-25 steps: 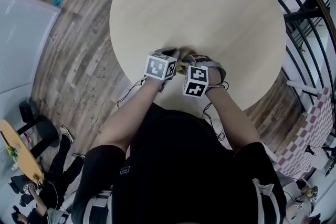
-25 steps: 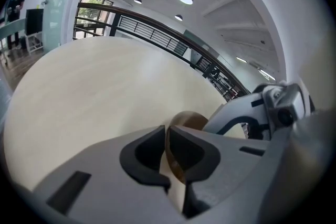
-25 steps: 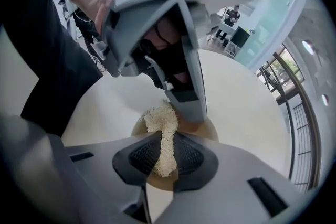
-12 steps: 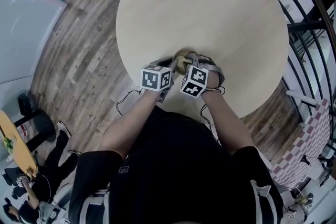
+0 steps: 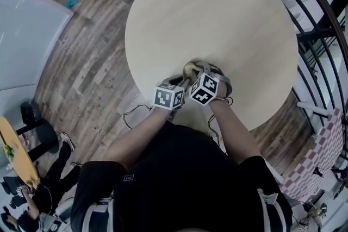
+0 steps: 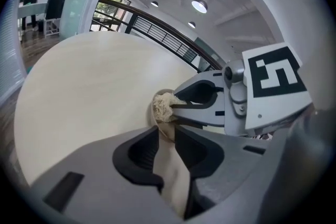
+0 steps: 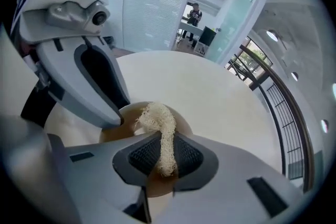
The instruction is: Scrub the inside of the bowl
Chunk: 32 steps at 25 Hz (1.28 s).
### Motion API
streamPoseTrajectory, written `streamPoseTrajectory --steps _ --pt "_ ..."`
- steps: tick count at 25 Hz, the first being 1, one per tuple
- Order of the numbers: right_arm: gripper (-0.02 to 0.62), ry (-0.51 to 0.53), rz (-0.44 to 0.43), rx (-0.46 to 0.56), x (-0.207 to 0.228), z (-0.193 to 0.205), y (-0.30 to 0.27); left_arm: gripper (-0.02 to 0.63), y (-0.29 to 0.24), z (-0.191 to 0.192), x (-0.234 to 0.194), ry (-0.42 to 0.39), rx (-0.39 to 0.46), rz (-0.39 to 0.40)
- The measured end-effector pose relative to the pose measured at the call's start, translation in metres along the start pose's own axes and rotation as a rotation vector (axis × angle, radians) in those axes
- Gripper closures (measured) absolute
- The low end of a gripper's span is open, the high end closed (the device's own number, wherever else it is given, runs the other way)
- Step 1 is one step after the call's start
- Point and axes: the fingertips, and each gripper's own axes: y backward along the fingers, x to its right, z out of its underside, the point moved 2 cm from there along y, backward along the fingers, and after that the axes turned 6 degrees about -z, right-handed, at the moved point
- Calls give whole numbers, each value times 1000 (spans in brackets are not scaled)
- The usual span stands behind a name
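A small tan bowl (image 5: 190,69) sits near the front edge of the round pale table (image 5: 217,19). My right gripper (image 7: 161,152) is shut on a cream fibrous scrubber (image 7: 160,123), whose tip curls over into the bowl (image 7: 131,115). My left gripper (image 6: 167,136) straddles the bowl's rim (image 6: 168,131). Its jaws are opening, and the pads stand off the thin wall between them. From the left gripper view, the right gripper (image 6: 197,105) holds the scrubber (image 6: 164,106) at the bowl's far side. In the head view the left gripper (image 5: 181,80) sits just left of the right gripper (image 5: 197,70).
The table's near edge lies right under both grippers, with wood floor (image 5: 81,62) below. A black railing (image 5: 321,24) curves along the right. A person sits on the floor by a small yellow table (image 5: 19,155) at lower left. Another person (image 7: 194,10) stands far off.
The left gripper has drawn back toward me, from ahead of the right cube to level with it. The right gripper stays at the bowl. The view has shifted.
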Motion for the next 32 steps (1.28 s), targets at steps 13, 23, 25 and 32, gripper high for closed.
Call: streamPoseTrajectory --steps 13,23,25,32 --pt "522 219 -54 3 -12 10 10 469 -17 -82 9 -646 -78 114" --pt "523 405 -39 39 -22 5 34 595 -39 -78 -3 -743 -261 74" --pt "523 447 -59 61 -32 4 42 595 -34 -80 -4 -711 -262 70" --pt "523 425 -71 -90 -29 25 16 595 -29 -77 8 -672 -234 58"
